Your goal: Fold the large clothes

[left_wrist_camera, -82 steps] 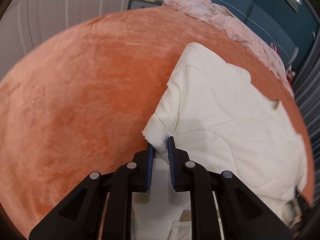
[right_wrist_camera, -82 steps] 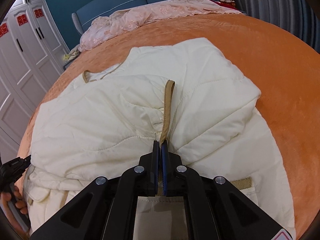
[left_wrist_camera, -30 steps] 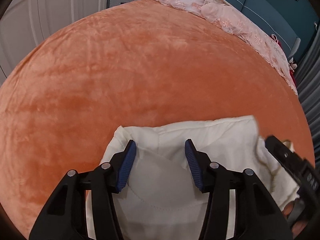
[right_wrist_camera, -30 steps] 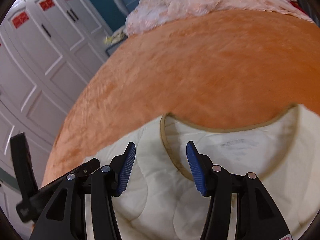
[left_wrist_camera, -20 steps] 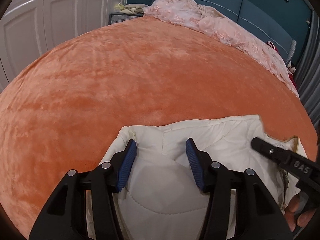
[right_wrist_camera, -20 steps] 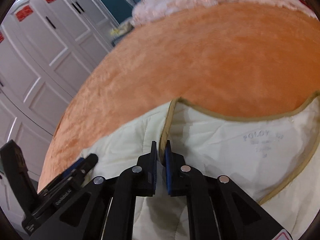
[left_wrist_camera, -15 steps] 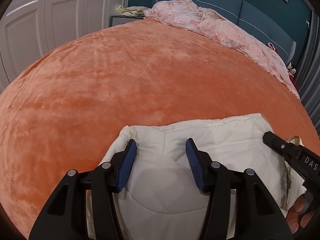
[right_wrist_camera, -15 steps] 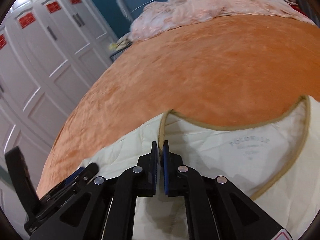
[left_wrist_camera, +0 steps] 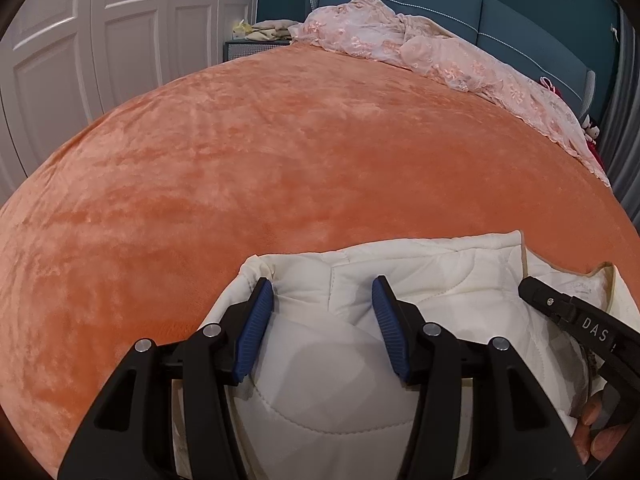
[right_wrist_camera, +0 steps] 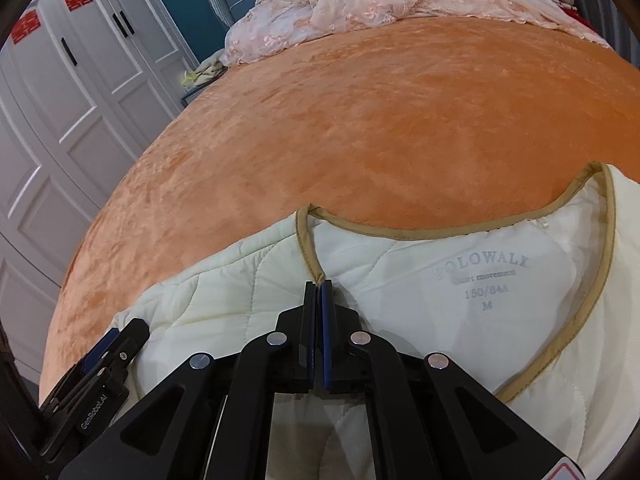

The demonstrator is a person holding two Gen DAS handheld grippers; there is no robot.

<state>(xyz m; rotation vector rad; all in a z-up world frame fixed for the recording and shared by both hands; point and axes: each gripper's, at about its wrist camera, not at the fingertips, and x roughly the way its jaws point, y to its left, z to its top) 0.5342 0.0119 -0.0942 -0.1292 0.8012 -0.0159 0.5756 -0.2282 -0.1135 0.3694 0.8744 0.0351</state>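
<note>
A cream quilted jacket [left_wrist_camera: 420, 276] with tan trim lies on the orange bedspread [left_wrist_camera: 280, 168], at the near edge of both views. My left gripper [left_wrist_camera: 322, 300] is open, its blue pads on either side of a folded shoulder part of the jacket. In the right wrist view the jacket [right_wrist_camera: 460, 280] shows its inner label and tan collar edge. My right gripper [right_wrist_camera: 319, 284] is shut on the tan collar trim [right_wrist_camera: 308, 248] at the left of the neckline. The left gripper's body [right_wrist_camera: 100, 364] shows at the lower left of that view.
A pink lace cover [left_wrist_camera: 440, 56] lies bunched along the teal headboard [left_wrist_camera: 500, 20] at the far side of the bed. White wardrobe doors [right_wrist_camera: 60, 100] stand left of the bed. A small nightstand with cloths [left_wrist_camera: 260, 36] sits by the headboard.
Both grippers let go of the jacket after folding it over. My right gripper then shut on the tan collar trim. My left gripper stays open over the shoulder.
</note>
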